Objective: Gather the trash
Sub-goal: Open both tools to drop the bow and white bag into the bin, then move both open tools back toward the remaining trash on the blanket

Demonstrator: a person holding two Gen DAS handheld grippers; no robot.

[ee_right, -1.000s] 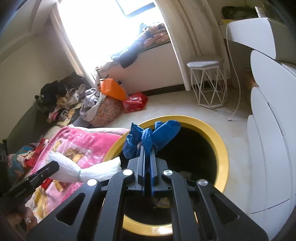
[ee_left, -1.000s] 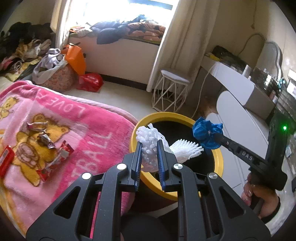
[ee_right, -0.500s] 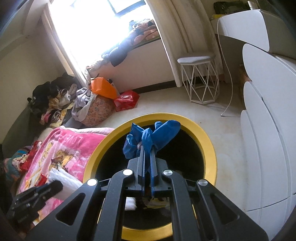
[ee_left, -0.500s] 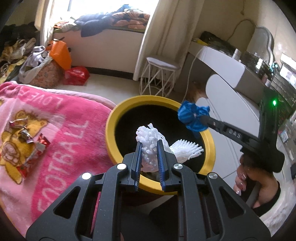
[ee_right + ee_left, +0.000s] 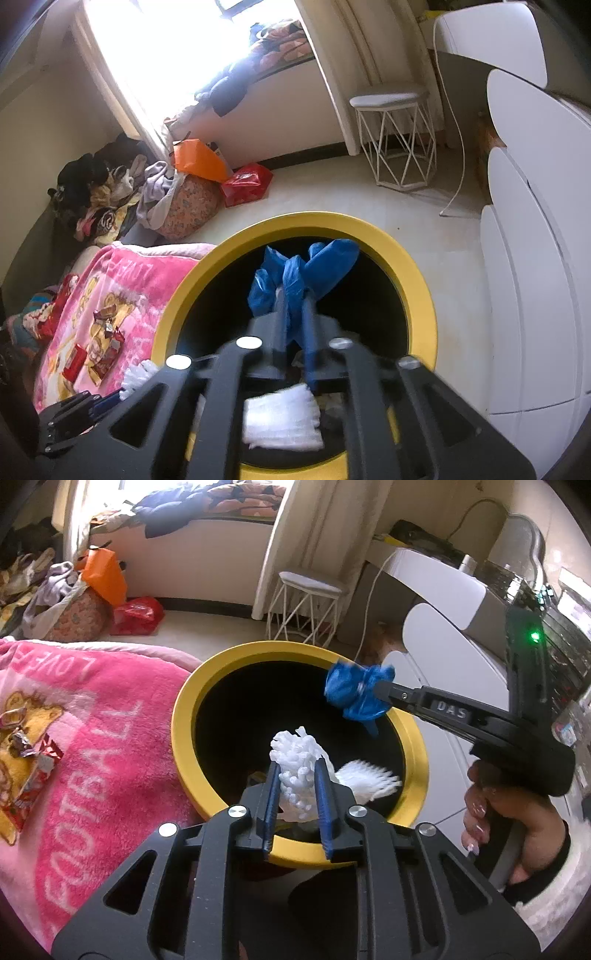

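On the far left we see the pink blanket [image 5: 92, 746], with crumpled candy wrappers [image 5: 29, 749] lying on its bear print, well apart from the bin. Behind the blanket, against the wall, sit a pile of clothes [image 5: 96, 184], an orange bag [image 5: 103, 572] and a red bag [image 5: 138, 614]. Just beside the blanket's edge stands the yellow-rimmed bin [image 5: 184, 716], its dark mouth open to us.

Our left gripper [image 5: 297, 808] hangs over the near rim of the bin, its blue fingers [image 5: 273, 797] clenched on a piece of white foam netting [image 5: 295, 760], whose frayed end fans out to the right above the opening. From the right wrist view, more white foam [image 5: 280, 421] appears low inside the bin, partly hidden behind the gripper frame.

Further right, our right gripper [image 5: 293, 306] is over the far side of the opening, grasping a crumpled blue plastic bag [image 5: 354, 694] that sits level with the rim; that view is blurred around the fingers. Nothing lies between either piece of trash and the bin's mouth.

Beyond the bin stand a white wire stool [image 5: 306, 605], a trailing cord [image 5: 458, 147] on the floor, and white cabinets [image 5: 535, 258] at the far right.
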